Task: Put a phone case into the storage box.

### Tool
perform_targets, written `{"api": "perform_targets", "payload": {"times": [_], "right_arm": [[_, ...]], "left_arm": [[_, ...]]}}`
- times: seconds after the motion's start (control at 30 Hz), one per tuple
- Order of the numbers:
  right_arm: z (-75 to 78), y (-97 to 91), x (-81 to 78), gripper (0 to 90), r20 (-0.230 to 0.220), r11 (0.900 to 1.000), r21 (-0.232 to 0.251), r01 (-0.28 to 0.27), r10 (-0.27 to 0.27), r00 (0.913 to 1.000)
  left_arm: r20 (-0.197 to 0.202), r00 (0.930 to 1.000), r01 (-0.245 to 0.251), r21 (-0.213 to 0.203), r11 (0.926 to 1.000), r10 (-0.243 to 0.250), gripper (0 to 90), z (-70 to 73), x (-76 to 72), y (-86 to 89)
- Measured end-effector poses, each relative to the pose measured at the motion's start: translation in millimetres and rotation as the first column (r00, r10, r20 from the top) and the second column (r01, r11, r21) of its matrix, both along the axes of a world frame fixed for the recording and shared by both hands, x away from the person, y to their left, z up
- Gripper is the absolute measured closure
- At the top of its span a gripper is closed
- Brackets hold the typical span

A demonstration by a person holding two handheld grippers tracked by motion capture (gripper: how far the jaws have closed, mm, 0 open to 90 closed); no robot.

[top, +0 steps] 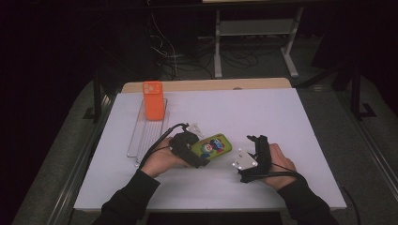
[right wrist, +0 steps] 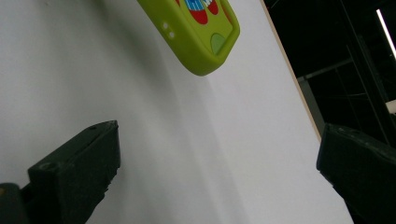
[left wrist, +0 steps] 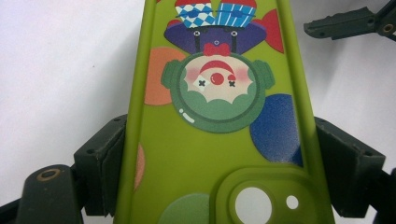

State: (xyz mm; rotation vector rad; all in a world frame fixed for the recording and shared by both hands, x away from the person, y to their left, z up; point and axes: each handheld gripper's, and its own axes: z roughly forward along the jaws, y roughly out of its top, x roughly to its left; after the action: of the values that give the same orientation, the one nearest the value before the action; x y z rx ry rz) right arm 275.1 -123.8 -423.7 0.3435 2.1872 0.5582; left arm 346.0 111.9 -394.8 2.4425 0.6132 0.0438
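Note:
A green phone case (top: pixel 213 146) printed with a clown picture lies in the middle of the white table (top: pixel 263 110). My left gripper (top: pixel 199 154) is shut on its near end; in the left gripper view the case (left wrist: pixel 215 121) runs up between the two black pads (left wrist: pixel 100 158) that press its long edges by the camera hole. My right gripper (top: pixel 256 139) rests on the table to the right of the case, jaws wide open and empty. In the right gripper view the case's far end (right wrist: pixel 201 35) sits ahead, beyond the spread fingers (right wrist: pixel 79 163).
An orange phone case (top: pixel 153 100) stands on a wire rack (top: pixel 147 132) at the table's back left. The table's right edge (right wrist: pixel 299 88) drops to a dark floor with desk legs and cables behind.

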Motion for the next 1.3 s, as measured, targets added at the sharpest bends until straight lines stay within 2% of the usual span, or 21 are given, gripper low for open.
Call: {"api": "perform_targets", "payload": {"times": [0.13, 0.2, 0.27, 0.3, 0.33, 0.37, 0.43, 0.5, 0.6, 0.7, 0.77, 0.8, 0.9, 0.93, 0.97, 1.07, 1.1, 1.17, 1.23, 1.27, 1.3], "right_arm": [[-0.6, 2.7, -1.2, 0.0, 0.043, 0.9987, -0.047, -0.017, 0.019, 0.9989], [-0.4, 2.8, -0.4, 0.0, 0.074, 0.9926, -0.111, -0.049, 0.057, 0.9956], [-1.2, 5.0, -2.7, 0.0, 0.088, 0.9914, -0.123, -0.045, 0.056, 0.9945], [-2.6, 6.8, -3.9, 0.0, 0.101, 0.9926, -0.114, -0.041, 0.053, 0.9935], [-2.9, 7.4, -4.0, 0.0, 0.109, 0.991, -0.126, -0.046, 0.06, 0.9922], [-3.3, 8.7, -4.9, 0.0, 0.122, 0.988, -0.145, -0.051, 0.07, 0.9901], [-3.4, 9.7, -5.1, 0.0, 0.147, 0.9784, -0.195, -0.068, 0.098, 0.9843], [-5.7, 12.6, -7.3, 0.0, 0.162, 0.9772, -0.201, -0.068, 0.102, 0.9815], [-6.9, 16.0, -8.9, 0.0, 0.19, 0.9657, -0.247, -0.082, 0.131, 0.9731], [-8.6, 19.1, -10.2, 0.0, 0.213, 0.9625, -0.26, -0.078, 0.136, 0.9675], [-8.6, 21.1, -10.3, 0.0, 0.221, 0.9566, -0.278, -0.087, 0.152, 0.9632], [-9.4, 22.3, -10.6, 0.0, 0.231, 0.9578, -0.274, -0.088, 0.154, 0.9607], [-10.4, 26.3, -10.7, 0.0, 0.245, 0.9547, -0.285, -0.085, 0.159, 0.9564], [-10.6, 27.5, -10.6, 0.0, 0.247, 0.9543, -0.287, -0.084, 0.158, 0.956], [-10.9, 28.7, -10.0, 0.0, 0.251, 0.9537, -0.289, -0.085, 0.161, 0.9544], [-11.9, 31.9, -9.3, 3.2, 0.266, 0.9505, -0.296, -0.094, 0.176, 0.9477], [-11.9, 33.4, -10.0, 4.1, 0.269, 0.9529, -0.287, -0.097, 0.177, 0.9465], [-12.3, 36.9, -10.0, 6.3, 0.284, 0.9518, -0.288, -0.106, 0.19, 0.9398], [-13.0, 40.8, -9.3, 8.7, 0.288, 0.9519, -0.284, -0.115, 0.199, 0.9367], [-12.5, 42.1, -7.3, 10.1, 0.299, 0.9416, -0.31, -0.132, 0.228, 0.9267], [-13.8, 44.2, -6.7, 11.7, 0.314, 0.9419, -0.307, -0.135, 0.235, 0.9198]], "left_arm": [[-0.007, 0.9999, -0.012, -0.013, 0.9998, 0.012, 15.3, -1.3, -1.2, -1.3], [-0.008, 0.9998, -0.016, -0.014, 0.9998, 0.016, 15.3, -1.2, -1.6, -1.3], [-0.007, 0.9999, -0.016, -0.011, 0.9998, 0.016, 15.3, -1.0, -1.4, -0.9], [-0.004, 1.0, -0.007, -0.002, 1.0, 0.007, 15.3, -0.6, -0.8, -0.3], [-0.002, 1.0, 0.007, 0.01, 0.9999, -0.007, 15.3, 0.1, 0.2, 0.7], [0.005, 0.9996, 0.028, 0.03, 0.9992, -0.028, 15.3, 1.0, 1.8, 2.0], [-0.006, 1.0, 0.004, 0.004, 1.0, -0.004, 15.3, -0.1, 0.4, 0.9], [-0.001, 1.0, 0.001, 0.0, 1.0, -0.001, 15.3, 0.5, 0.4, 0.7], [-0.008, 0.9999, -0.007, -0.004, 1.0, 0.007, 15.3, 0.5, -0.6, 0.1], [-0.007, 1.0, -0.002, -0.003, 1.0, 0.002, 15.3, 0.2, -0.7, -0.3], [-0.008, 1.0, 0.006, 0.002, 1.0, -0.006, 15.3, 0.5, -0.5, -0.1], [-0.007, 0.9999, 0.012, 0.009, 0.9999, -0.012, 15.3, 0.9, -0.2, 0.2], [-0.008, 0.9999, 0.011, 0.004, 0.9999, -0.011, 15.3, 1.1, -0.6, -0.5], [-0.01, 0.9999, -0.004, -0.016, 0.9999, 0.004, 15.3, 0.1, -1.7, -1.6], [-0.009, 1.0, 0.0, -0.012, 0.9999, 0.0, 15.3, 0.3, -1.6, -1.6], [-0.007, 1.0, 0.003, -0.012, 0.9999, -0.004, 15.3, 0.2, -1.3, -1.9], [-0.008, 1.0, 0.003, -0.011, 0.9999, -0.004, 15.3, 0.2, -1.2, -1.9], [-0.01, 0.9999, 0.004, -0.01, 0.9999, -0.004, 15.3, 0.1, -1.6, -2.3], [-0.007, 0.9999, 0.015, 0.002, 0.9999, -0.015, 15.3, 0.6, -1.1, -2.0], [-0.007, 0.9999, 0.015, 0.002, 0.9999, -0.015, 15.4, 0.6, -1.1, -2.0], [-0.006, 0.9999, 0.015, 0.001, 0.9999, -0.015, 15.3, 0.6, -1.1, -2.0]]}}
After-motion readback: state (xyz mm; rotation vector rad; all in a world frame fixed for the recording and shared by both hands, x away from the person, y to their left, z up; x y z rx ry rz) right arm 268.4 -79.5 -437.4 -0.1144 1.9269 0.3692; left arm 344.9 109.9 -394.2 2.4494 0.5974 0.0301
